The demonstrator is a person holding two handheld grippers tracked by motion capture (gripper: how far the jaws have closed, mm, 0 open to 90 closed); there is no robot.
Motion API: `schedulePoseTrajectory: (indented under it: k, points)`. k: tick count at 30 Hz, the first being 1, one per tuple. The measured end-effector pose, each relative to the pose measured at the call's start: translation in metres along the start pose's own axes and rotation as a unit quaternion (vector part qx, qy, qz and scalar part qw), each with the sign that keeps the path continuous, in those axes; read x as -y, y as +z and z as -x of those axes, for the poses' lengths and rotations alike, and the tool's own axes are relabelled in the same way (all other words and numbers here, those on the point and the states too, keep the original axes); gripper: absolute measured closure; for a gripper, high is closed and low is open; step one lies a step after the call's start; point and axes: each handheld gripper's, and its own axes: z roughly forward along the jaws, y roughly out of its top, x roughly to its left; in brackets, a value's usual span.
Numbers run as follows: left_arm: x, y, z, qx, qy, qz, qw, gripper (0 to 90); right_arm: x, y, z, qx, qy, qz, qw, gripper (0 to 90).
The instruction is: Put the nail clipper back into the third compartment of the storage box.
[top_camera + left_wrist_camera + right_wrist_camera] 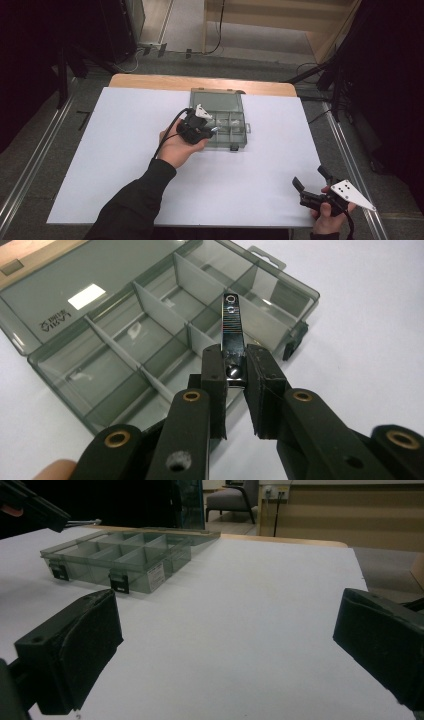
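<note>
Between the jaws of the left gripper (235, 375) sits a nail clipper (232, 335), clamped by its near end so its shiny lever points forward, past the jaw tips. Just beyond and below the tips lies an open clear box (125, 347), its inside split by dividers into small compartments, all seemingly empty. The clipper's far end hangs over a middle compartment near the box's front wall; whether it touches a divider cannot be told. From the high view, the left gripper (196, 126) is at the box's (220, 102) near-left edge. The right gripper (312, 187) waits well apart, jaws wide and empty, near the white table's (125, 150) front corner. The step seems to be placing the clipper in a compartment: lower it flat between dividers, then part the jaws only once it rests on the floor.
</note>
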Motion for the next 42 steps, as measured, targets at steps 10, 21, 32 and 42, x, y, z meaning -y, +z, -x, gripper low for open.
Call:
schedulePoseTrajectory:
  k: [10,21,32,42]
  points:
    - [-0.016,0.007,-0.003,-0.014,0.0,0.012,0.9998,79.5,0.0,0.0,0.0,-0.001,0.002,0.001,1.0,0.0]
    - [-0.031,0.02,-0.006,-0.022,-0.001,0.027,0.9994,79.5,0.0,-0.001,0.001,-0.002,0.004,0.003,1.0,0.0]
    - [-0.04,0.041,-0.01,-0.029,-0.01,0.032,0.999,79.4,0.001,-0.001,0.001,-0.003,0.004,0.004,1.0,0.0]
    - [-0.038,0.059,-0.013,-0.026,-0.018,0.025,0.9992,79.3,0.0,-0.001,0.001,-0.004,0.006,0.005,1.0,0.0]
